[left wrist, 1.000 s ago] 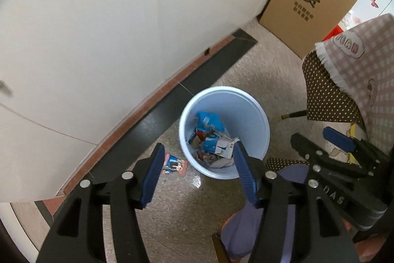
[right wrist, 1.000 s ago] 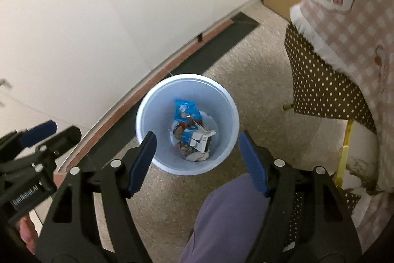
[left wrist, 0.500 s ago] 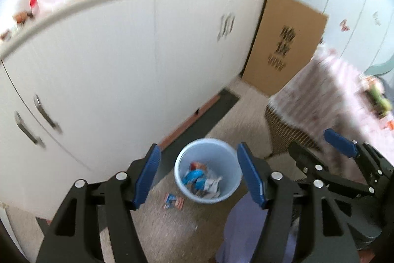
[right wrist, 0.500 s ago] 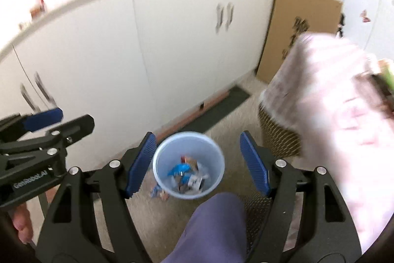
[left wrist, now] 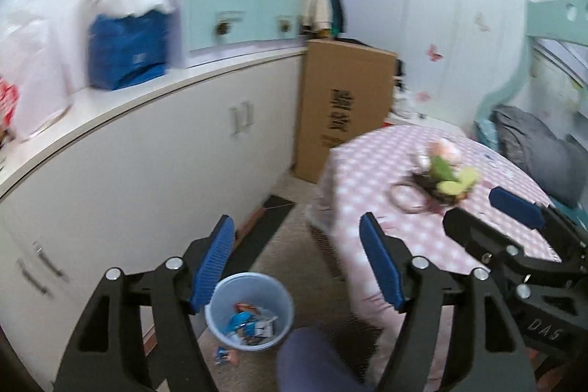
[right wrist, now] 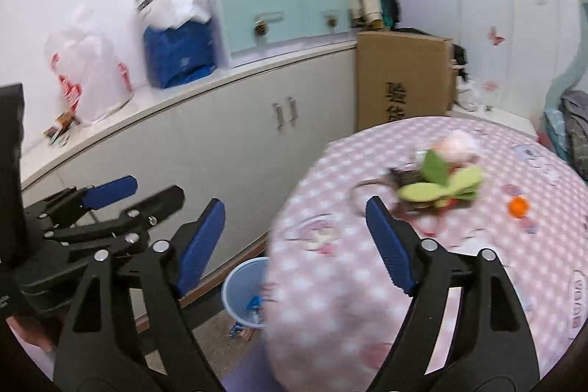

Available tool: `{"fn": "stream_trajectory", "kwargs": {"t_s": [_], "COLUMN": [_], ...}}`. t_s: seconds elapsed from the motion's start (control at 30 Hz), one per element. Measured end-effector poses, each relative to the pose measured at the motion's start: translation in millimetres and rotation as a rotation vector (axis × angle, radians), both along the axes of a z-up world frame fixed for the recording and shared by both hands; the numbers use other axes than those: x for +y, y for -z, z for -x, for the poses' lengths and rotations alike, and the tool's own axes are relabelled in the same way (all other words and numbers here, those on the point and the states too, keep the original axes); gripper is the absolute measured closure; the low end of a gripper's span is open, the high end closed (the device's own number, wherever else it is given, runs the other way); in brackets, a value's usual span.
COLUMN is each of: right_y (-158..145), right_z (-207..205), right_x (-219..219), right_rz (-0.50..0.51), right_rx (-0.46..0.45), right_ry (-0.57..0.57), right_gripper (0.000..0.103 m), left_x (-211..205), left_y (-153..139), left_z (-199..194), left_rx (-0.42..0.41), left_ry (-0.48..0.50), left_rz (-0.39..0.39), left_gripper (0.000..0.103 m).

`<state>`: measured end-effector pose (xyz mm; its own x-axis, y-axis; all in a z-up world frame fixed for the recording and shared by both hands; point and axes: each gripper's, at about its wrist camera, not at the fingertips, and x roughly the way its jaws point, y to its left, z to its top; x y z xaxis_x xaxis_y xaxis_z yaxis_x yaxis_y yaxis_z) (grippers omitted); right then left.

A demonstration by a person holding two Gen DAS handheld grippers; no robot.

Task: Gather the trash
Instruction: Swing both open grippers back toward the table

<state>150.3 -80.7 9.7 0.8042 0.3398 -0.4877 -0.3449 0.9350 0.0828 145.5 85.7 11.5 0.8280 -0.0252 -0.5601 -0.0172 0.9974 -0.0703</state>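
A light blue trash bin (left wrist: pixel 250 311) stands on the floor beside the white cabinets, with several wrappers inside. In the right wrist view the bin (right wrist: pixel 240 292) is partly hidden behind the table edge. One wrapper (left wrist: pixel 225 355) lies on the floor beside the bin. My left gripper (left wrist: pixel 296 263) is open and empty, high above the bin. My right gripper (right wrist: pixel 294 245) is open and empty, over the near edge of the table. A small orange piece (right wrist: pixel 518 206) lies on the pink checked tablecloth (right wrist: pixel 404 281).
A flower decoration (right wrist: pixel 441 179) stands on the round table. White cabinets (left wrist: pixel 147 179) run along the left, with bags (right wrist: pixel 176 54) and a drawer unit on top. A tall cardboard box (left wrist: pixel 341 112) leans at the far end. My knee (left wrist: pixel 316 362) is below.
Both grippers have risen and tilted up from close above the bin. The view now takes in the table top and the cabinets. Both stay open and empty.
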Motion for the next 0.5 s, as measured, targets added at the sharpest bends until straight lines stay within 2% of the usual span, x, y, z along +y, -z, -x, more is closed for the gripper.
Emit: {"fn": "stream_trajectory", "kwargs": {"t_s": [0.13,0.3,0.43,0.5], "right_y": [1.8,13.8,25.3,32.6], "right_z": [-6.6,-28.6,-47.1,-60.0], "right_x": [-50.4,-120.4,-167.2,-187.6], "right_rz": [0.030,0.045,0.067,0.063], "right_rx": [-0.002,0.052,0.119,0.166], "right_ry": [0.109,0.243,0.303,0.315], "right_gripper": [0.023,0.023,0.023,0.023], "left_x": [-42.2,-87.8,-100.0,-103.7], "left_y": [5.9,25.7,48.1,57.2], "left_z": [-24.3,-57.3,-88.1,-101.6], "left_rx": [0.031,0.098,0.171,0.201], "left_ry": [0.091,0.192,0.202,0.216], "left_rz": [-0.006,-0.017,-0.006,0.025], "left_gripper": [0.029,0.027,0.027,0.027]}}
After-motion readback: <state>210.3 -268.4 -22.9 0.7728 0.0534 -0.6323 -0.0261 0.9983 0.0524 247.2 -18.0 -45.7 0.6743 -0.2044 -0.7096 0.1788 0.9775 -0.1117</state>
